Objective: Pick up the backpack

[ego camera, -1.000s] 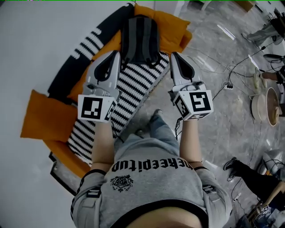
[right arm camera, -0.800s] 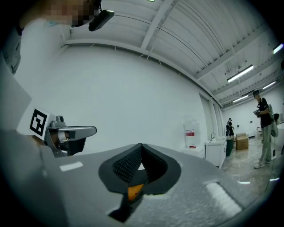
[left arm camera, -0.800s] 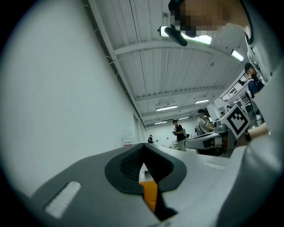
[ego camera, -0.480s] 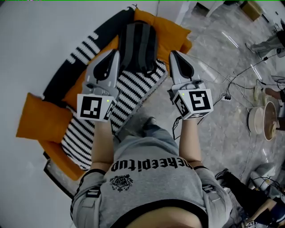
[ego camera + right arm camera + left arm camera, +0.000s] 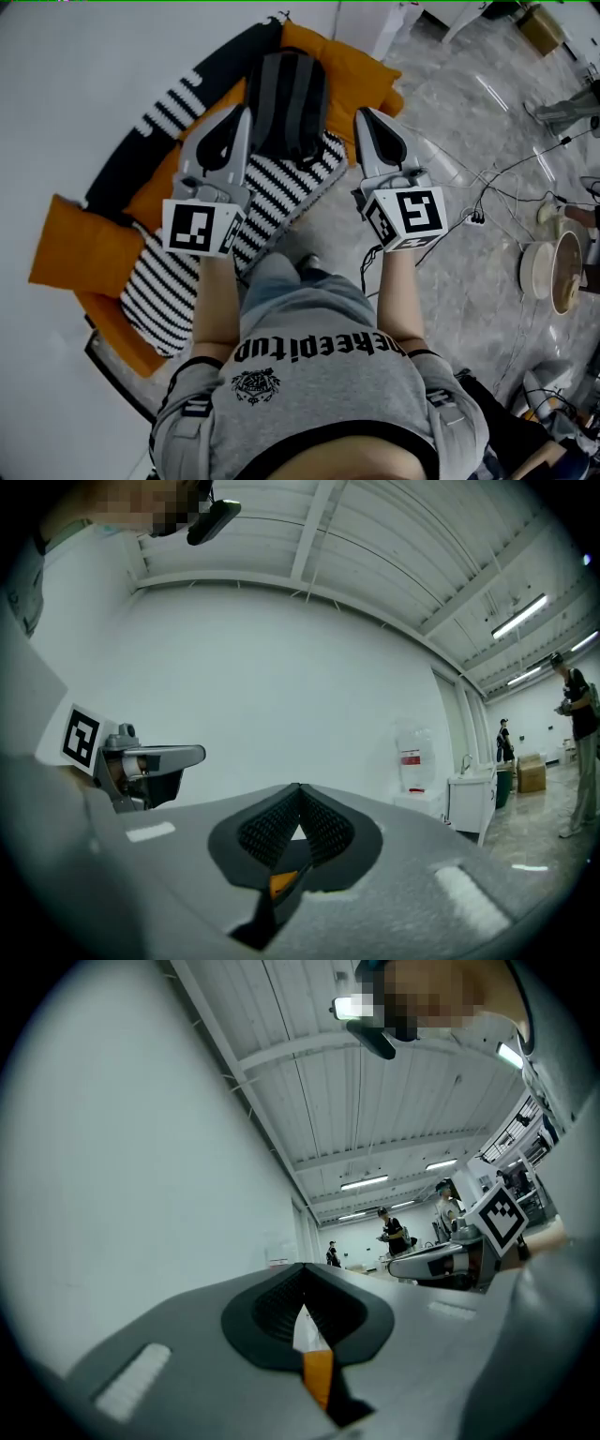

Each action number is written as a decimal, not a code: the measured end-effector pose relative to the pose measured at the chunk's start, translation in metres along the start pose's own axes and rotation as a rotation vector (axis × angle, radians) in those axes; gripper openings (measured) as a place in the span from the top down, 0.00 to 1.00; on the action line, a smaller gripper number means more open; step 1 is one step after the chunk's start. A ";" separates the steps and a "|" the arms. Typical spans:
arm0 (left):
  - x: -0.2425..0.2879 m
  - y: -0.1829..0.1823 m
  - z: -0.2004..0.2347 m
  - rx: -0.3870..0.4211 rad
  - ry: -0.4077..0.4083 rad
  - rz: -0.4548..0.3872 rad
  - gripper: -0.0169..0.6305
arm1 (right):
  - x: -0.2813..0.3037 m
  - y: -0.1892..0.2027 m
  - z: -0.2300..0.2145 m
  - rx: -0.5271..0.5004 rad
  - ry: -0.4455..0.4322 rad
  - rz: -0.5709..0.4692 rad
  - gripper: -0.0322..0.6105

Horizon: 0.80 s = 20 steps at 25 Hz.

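In the head view a dark grey backpack (image 5: 286, 103) stands against the orange cushions of a sofa (image 5: 352, 70), above a black-and-white striped blanket (image 5: 281, 187). My left gripper (image 5: 246, 109) is held out just left of the backpack and my right gripper (image 5: 359, 112) just right of it, both apart from it. Each gripper's jaws meet at the tips with nothing between them. The left gripper view shows its shut jaws (image 5: 302, 1267) against a white wall, with the right gripper (image 5: 450, 1260) beside it. The right gripper view shows shut jaws (image 5: 298, 787) and the left gripper (image 5: 150, 759).
A white wall runs behind the sofa. Cables (image 5: 487, 187) trail over the marble floor at right, beside round bowls (image 5: 553, 267). A water dispenser (image 5: 412, 761) and a white cabinet (image 5: 469, 803) stand along the wall. People (image 5: 394, 1234) stand far off in the hall.
The sofa and backpack have slid nearer and lower in the head view as the person steps toward them. Both grippers keep their pose and stay shut.
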State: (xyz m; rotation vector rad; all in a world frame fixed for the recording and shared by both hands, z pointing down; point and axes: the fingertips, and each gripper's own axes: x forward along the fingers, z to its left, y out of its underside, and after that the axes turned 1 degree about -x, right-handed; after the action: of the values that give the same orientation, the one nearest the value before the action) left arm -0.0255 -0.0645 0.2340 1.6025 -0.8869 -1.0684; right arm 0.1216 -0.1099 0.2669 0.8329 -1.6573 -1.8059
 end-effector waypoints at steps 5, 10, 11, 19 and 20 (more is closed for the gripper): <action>0.015 0.004 -0.004 -0.003 0.004 0.009 0.95 | 0.005 0.003 -0.012 0.006 -0.008 0.004 0.95; 0.031 0.013 0.004 -0.008 0.012 0.012 0.95 | 0.018 0.011 -0.022 0.007 -0.001 0.014 0.95; 0.036 0.015 0.006 -0.009 0.016 0.015 0.95 | 0.021 0.012 -0.025 0.006 0.003 0.015 0.95; 0.081 0.022 0.024 -0.008 0.060 -0.006 0.95 | 0.056 0.011 -0.051 -0.002 0.040 0.012 0.95; 0.086 0.022 0.027 -0.009 0.064 -0.008 0.95 | 0.061 0.010 -0.054 -0.003 0.044 0.011 0.95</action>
State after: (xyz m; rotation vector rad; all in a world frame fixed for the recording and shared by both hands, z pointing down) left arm -0.0221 -0.1573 0.2327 1.6249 -0.8324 -1.0193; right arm 0.1221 -0.1921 0.2696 0.8544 -1.6275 -1.7696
